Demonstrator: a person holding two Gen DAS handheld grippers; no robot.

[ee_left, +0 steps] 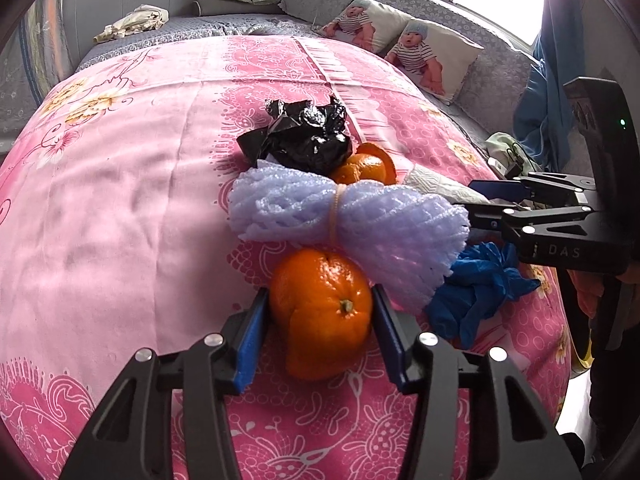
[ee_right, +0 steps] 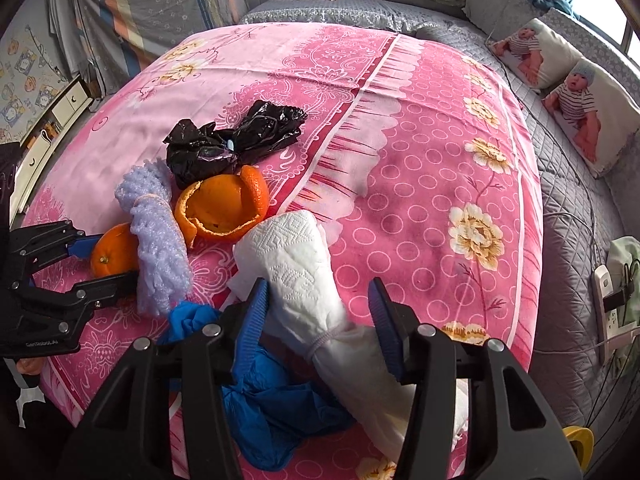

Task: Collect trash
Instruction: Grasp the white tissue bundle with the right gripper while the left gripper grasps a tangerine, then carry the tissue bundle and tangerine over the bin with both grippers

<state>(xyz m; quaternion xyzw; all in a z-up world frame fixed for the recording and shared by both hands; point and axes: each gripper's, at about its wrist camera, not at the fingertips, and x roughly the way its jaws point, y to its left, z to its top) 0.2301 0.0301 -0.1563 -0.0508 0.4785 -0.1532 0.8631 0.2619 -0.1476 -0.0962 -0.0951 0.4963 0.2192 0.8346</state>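
In the left wrist view, the black bag (ee_left: 304,136) hides most of the orange peel (ee_left: 366,166), and the foam netting (ee_left: 344,220) covers part of the paper towel (ee_left: 436,184). In the right wrist view, the netting hides half the orange (ee_right: 110,256), and the blue glove (ee_right: 272,400) disappears under the gripper's frame.

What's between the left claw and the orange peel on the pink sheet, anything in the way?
Nothing is. The left claw already has the orange peel between its blue pads, which sit against its sides. The purple foam net lies just beyond, touching the peel's far side.
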